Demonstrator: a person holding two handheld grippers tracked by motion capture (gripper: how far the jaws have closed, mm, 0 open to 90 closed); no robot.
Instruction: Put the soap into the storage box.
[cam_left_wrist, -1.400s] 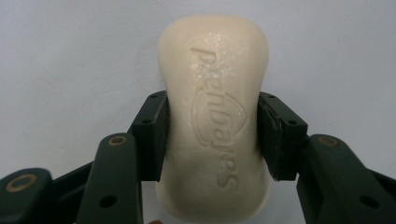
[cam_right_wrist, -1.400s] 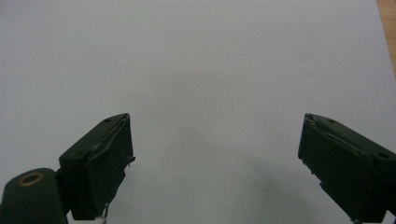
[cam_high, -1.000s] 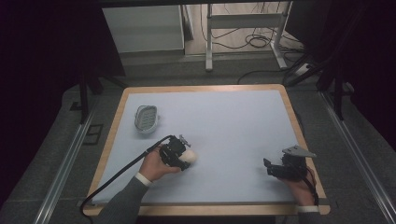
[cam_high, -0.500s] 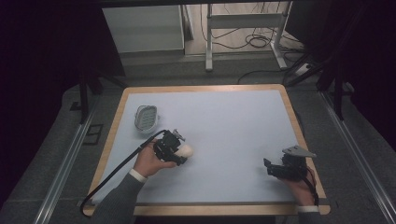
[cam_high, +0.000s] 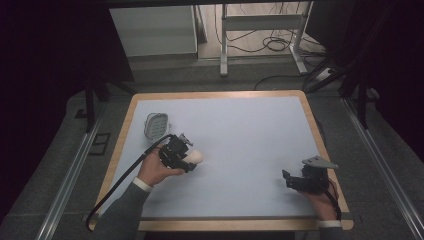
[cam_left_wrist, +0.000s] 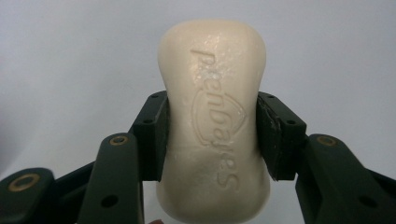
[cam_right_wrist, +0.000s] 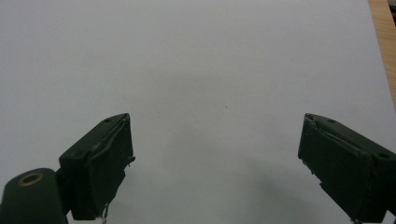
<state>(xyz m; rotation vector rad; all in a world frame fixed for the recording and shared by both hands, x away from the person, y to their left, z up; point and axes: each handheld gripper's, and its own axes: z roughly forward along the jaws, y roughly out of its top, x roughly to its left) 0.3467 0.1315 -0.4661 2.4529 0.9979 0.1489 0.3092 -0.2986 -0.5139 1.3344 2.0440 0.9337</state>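
The left gripper (cam_high: 186, 159) is clamping a soap bar (cam_left_wrist: 212, 116) by its narrow waist, carrying it just above the table (cam_high: 250, 130) near the soap dish (cam_high: 155, 125). Next it probably needs lowering squarely into that dish. The right gripper (cam_high: 296, 181) is resting with jaws spread, empty. The soap's lower end is cut off in the left gripper view.

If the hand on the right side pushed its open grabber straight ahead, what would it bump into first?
Probably nothing soon. The right gripper has its jaws open, and ahead lies only bare table. In the high view it points toward the left gripper holding the soap, far off.
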